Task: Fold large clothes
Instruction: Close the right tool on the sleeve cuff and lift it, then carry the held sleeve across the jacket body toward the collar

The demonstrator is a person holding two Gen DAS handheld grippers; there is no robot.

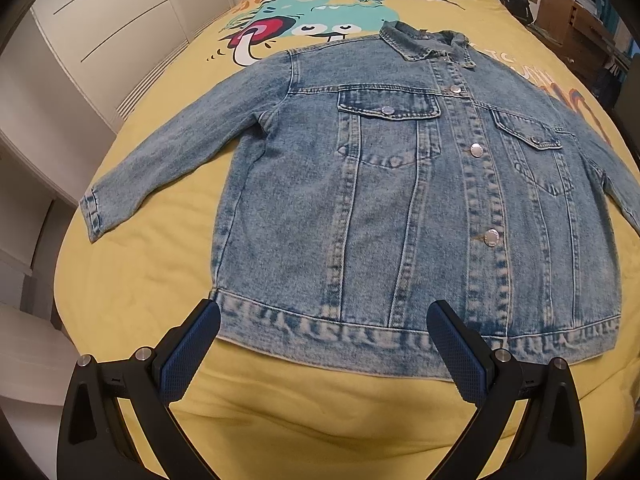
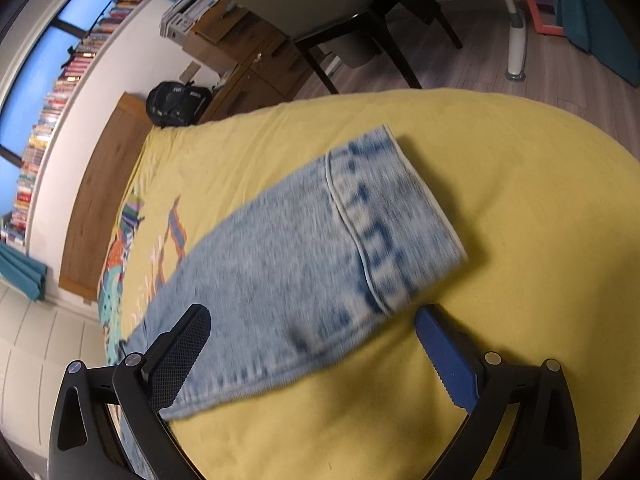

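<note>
A light blue denim jacket (image 1: 400,200) lies flat and buttoned, front up, on the yellow bedspread (image 1: 140,280), collar away from me. Its left sleeve (image 1: 160,168) stretches out toward the bed's left edge. My left gripper (image 1: 322,322) hangs open just above the hem, with the hem's left part between its blue pads and nothing gripped. In the right wrist view the other sleeve (image 2: 288,264) lies on the spread, its cuff (image 2: 396,216) pointing away. My right gripper (image 2: 312,326) is open over that sleeve near the cuff. The view is blurred.
White wardrobe doors (image 1: 100,32) stand close along the bed's left side. A black backpack (image 2: 176,102), wooden furniture (image 2: 248,68) and a chair (image 2: 340,12) stand beyond the bed's right side. A wooden headboard (image 2: 100,200) closes the far end.
</note>
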